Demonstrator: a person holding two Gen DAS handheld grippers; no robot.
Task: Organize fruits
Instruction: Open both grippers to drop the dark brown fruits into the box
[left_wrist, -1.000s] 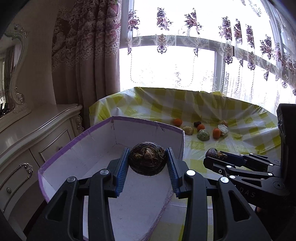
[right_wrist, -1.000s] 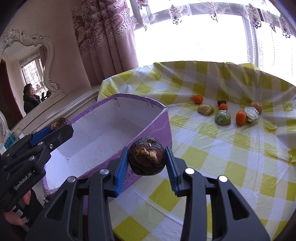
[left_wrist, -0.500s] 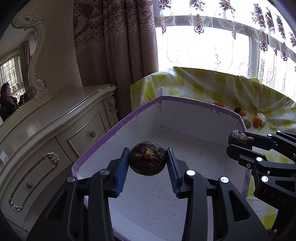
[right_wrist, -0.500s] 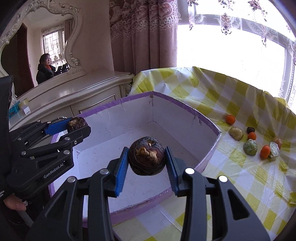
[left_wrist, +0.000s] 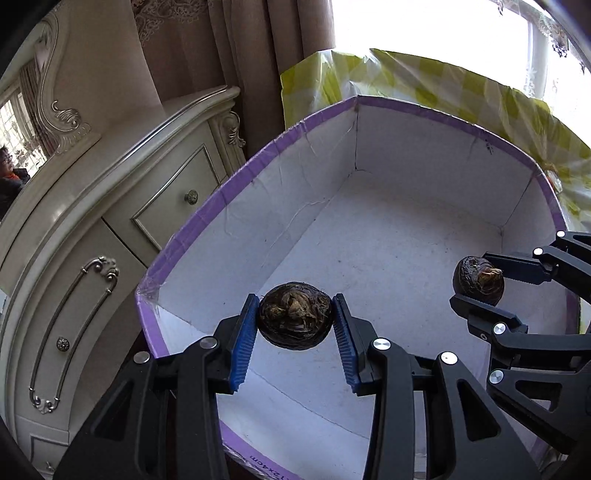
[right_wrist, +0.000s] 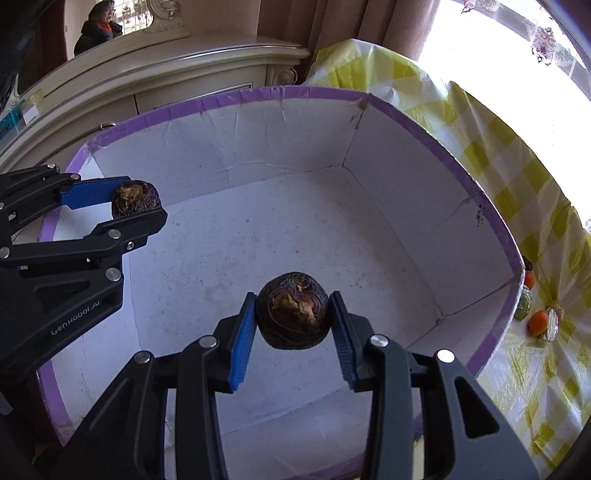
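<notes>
My left gripper (left_wrist: 294, 317) is shut on a dark brown round fruit (left_wrist: 294, 315), held above the inside of a white cardboard box with a purple rim (left_wrist: 236, 181). My right gripper (right_wrist: 292, 314) is shut on a second dark brown fruit (right_wrist: 291, 312) over the same box (right_wrist: 221, 99). Each gripper shows in the other's view: the right one (left_wrist: 476, 282) with its fruit (left_wrist: 478, 279) at the right, the left one (right_wrist: 135, 201) with its fruit (right_wrist: 136, 197) at the left. The box floor (right_wrist: 295, 229) is bare.
The box stands on a table with a yellow checked cloth (right_wrist: 517, 155). Several small fruits, orange (right_wrist: 537, 322) and greenish (right_wrist: 523, 304), lie on the cloth beyond the box's right wall. A cream dresser (left_wrist: 110, 206) stands to the left. A mirror shows a person (right_wrist: 96, 27).
Both grippers moved left from over the table to over the box and tilted downward, each still holding its fruit. The box now fills both views.
</notes>
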